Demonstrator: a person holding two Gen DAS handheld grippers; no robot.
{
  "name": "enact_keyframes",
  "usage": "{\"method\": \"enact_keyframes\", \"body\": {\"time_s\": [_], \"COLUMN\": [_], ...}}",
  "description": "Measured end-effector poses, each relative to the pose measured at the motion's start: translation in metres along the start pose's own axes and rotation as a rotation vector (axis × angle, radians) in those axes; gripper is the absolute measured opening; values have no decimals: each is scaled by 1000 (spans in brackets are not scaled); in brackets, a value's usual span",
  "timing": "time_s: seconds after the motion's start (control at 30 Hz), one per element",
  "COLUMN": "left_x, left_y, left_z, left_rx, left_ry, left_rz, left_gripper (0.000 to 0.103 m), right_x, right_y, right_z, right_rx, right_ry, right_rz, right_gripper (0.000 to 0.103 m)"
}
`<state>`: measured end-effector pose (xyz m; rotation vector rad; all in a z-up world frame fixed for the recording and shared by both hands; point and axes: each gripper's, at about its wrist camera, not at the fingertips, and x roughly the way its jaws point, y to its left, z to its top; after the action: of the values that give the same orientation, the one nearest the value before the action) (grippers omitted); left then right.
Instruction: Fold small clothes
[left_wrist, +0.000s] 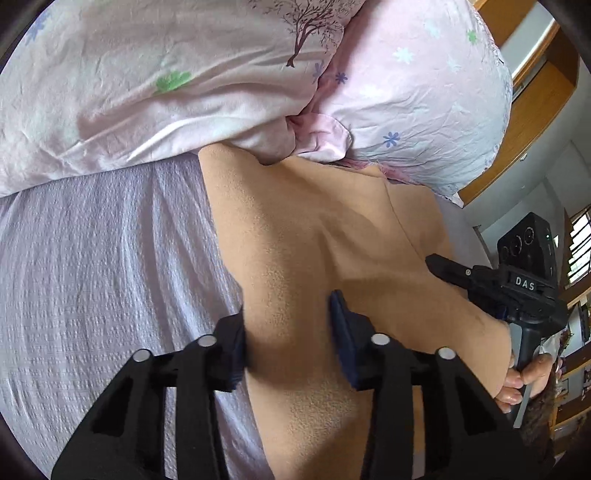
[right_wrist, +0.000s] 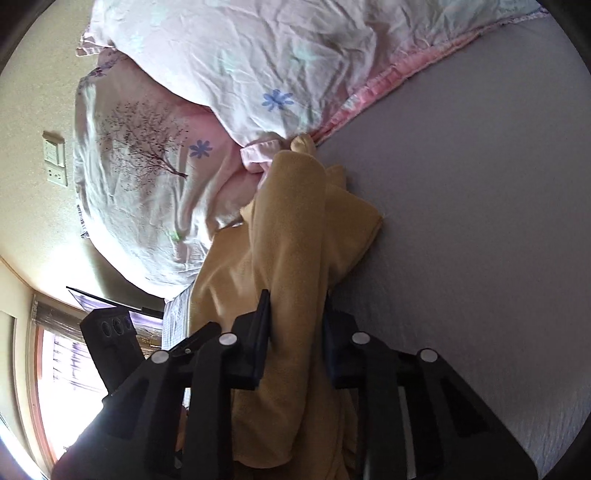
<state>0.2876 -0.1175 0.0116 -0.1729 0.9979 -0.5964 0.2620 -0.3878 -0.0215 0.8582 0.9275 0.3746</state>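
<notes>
A tan fleece garment (left_wrist: 295, 240) lies on the bed, its far end against the pillows. It also shows in the right wrist view (right_wrist: 291, 236) as a bunched, raised fold. My left gripper (left_wrist: 288, 325) straddles the garment's left edge with its jaws apart and cloth between them. My right gripper (right_wrist: 295, 325) has a thick fold of the garment between its jaws, which stand partly apart. The right gripper also shows in the left wrist view (left_wrist: 443, 264) at the garment's right edge, held by a hand.
A pale lilac textured sheet (left_wrist: 110, 277) covers the bed (right_wrist: 461, 221). Floral pink pillows (left_wrist: 184, 74) and a quilt (right_wrist: 258, 55) lie at the far end. A wooden headboard (left_wrist: 535, 122) stands at the right. A window (right_wrist: 66, 369) is at the left.
</notes>
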Motion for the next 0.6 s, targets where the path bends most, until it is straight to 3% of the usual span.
{"method": "enact_keyframes", "body": {"time_s": [0.07, 0.27, 0.33, 0.4, 0.47, 0.53, 0.57, 0.6], "left_x": [-12, -84, -94, -88, -94, -111, -121, -129], "left_y": [1, 7, 14, 22, 33, 30, 26, 22], "left_z": [-4, -33, -40, -44, -52, -62, -67, -72], "left_rx": [8, 99, 117, 131, 118, 126, 130, 132], "left_ry": [-24, -154, -160, -119, -126, -180, -208, -231], "left_rz": [11, 167, 242, 327, 370, 389, 385, 372], "left_gripper": [31, 30, 34, 36, 37, 39, 42, 49], "right_x": [-4, 22, 38, 54, 46, 16, 1, -11], "right_y": [15, 62, 70, 75, 80, 91, 96, 105], "right_z": [-2, -19, -27, -31, -35, -41, -46, -52], "right_rx": [-30, -144, -179, -210, -211, -223, -224, -226], "right_ry": [-12, 59, 91, 112, 75, -4, -28, -34], "right_rz": [42, 88, 43, -69, -114, -73, -14, 62], "right_gripper": [22, 21, 21, 27, 38, 46, 57, 63]}}
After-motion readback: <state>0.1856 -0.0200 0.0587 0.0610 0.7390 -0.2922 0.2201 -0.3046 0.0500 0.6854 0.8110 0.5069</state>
